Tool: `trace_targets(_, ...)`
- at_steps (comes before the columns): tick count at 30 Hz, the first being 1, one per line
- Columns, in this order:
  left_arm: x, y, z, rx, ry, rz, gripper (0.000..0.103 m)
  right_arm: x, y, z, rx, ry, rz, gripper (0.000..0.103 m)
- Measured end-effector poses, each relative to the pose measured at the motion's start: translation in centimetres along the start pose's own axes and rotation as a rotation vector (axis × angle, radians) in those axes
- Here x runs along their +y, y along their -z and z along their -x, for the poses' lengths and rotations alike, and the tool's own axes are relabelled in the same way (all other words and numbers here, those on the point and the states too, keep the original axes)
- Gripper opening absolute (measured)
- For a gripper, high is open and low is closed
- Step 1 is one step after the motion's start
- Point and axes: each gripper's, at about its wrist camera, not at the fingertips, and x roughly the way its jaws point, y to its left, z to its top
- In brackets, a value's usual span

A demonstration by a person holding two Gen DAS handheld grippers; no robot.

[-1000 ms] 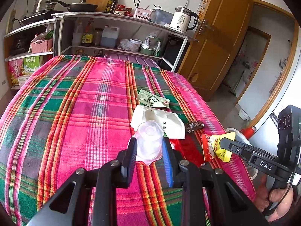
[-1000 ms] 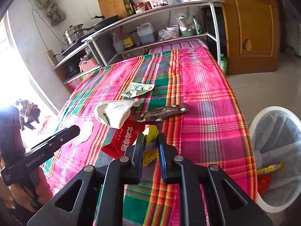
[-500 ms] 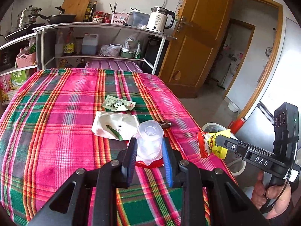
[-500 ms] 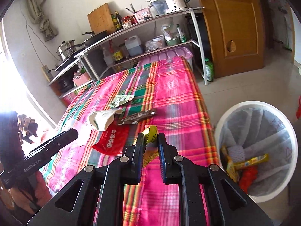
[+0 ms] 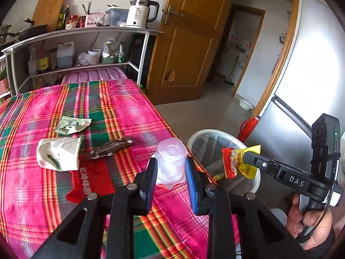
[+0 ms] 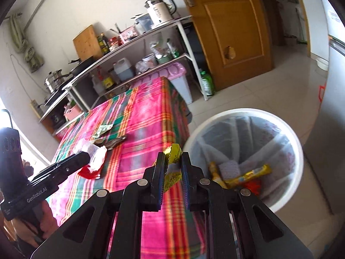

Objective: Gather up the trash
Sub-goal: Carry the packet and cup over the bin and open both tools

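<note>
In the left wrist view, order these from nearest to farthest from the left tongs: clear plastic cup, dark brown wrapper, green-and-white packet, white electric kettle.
1. Clear plastic cup, held between the left tongs.
2. Dark brown wrapper, left, on the tablecloth.
3. Green-and-white packet, farther left.
4. White electric kettle, on the top shelf.

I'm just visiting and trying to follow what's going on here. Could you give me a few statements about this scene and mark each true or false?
1. The left gripper holds a clear plastic cup. True.
2. The right gripper is empty. False: it grips a yellow and red wrapper.
3. The white bin already holds wrappers. True.
4. The bin stands on the table. False: it is on the floor beside it.
5. A dark brown wrapper lies on the table. True.
</note>
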Motion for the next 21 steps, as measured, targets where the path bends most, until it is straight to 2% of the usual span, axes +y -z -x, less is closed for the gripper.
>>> trace_targets(8, -4.4, -0.6, -3.2, 0.035, 0.078, -0.064, 0.027, -4.5, 0.5, 0.8, -0.005, 0.053, -0.075, 0.015)
trace_targets(21, -7.9, 0.2, -7.8, 0.117, 0.149, -0.098, 0.027, -8.9, 1.8, -0.6, 0.047, 0.107, -0.145, 0.015)
